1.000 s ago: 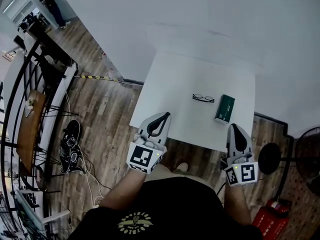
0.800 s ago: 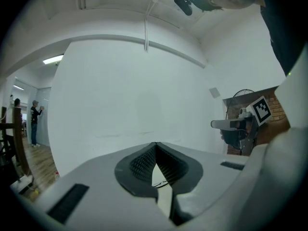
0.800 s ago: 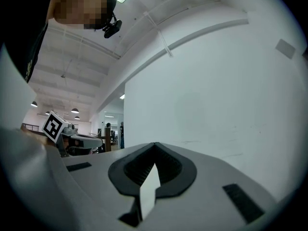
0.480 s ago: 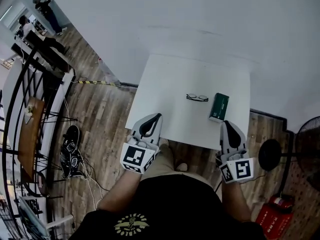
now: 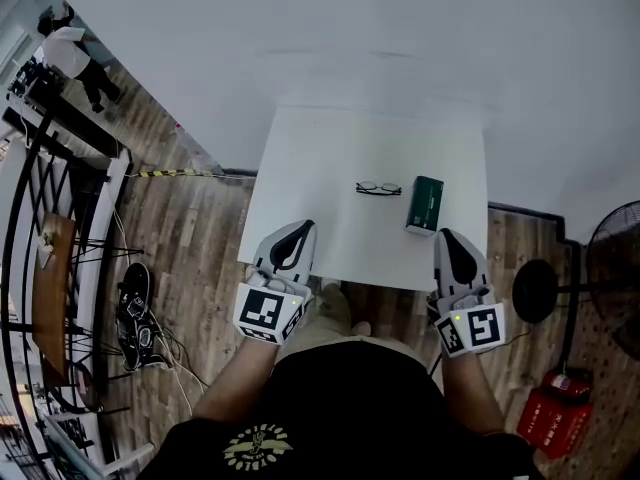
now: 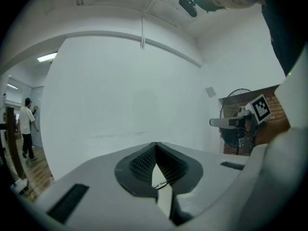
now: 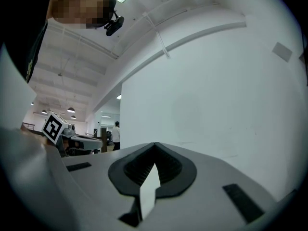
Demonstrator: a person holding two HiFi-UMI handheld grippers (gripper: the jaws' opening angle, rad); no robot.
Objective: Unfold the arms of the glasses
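A pair of thin dark-framed glasses [image 5: 378, 188] lies folded on the small white table [image 5: 320, 158]. A dark green case [image 5: 426, 205] lies just to their right. My left gripper [image 5: 304, 226] hovers at the table's near left edge, shut on nothing. My right gripper [image 5: 443, 234] is at the near right edge, below the case, also shut and empty. In the left gripper view the jaws meet at the tip [image 6: 155, 144], and a sliver of the glasses [image 6: 161, 184] shows through the gap below. The right gripper view shows its tips [image 7: 155, 145] touching against the white wall.
The table stands against a white wall on wood flooring. A black fan [image 5: 610, 278] and a red extinguisher [image 5: 555, 418] are at the right. At the left are dark shoes [image 5: 135, 303], cables, a metal rack and a striped floor strip [image 5: 175, 174]. A person [image 5: 75, 58] stands far off.
In the head view the table, glasses and case have drifted left and slightly up as the camera moved. Both grippers stay shut at the near edge, apart from the glasses.
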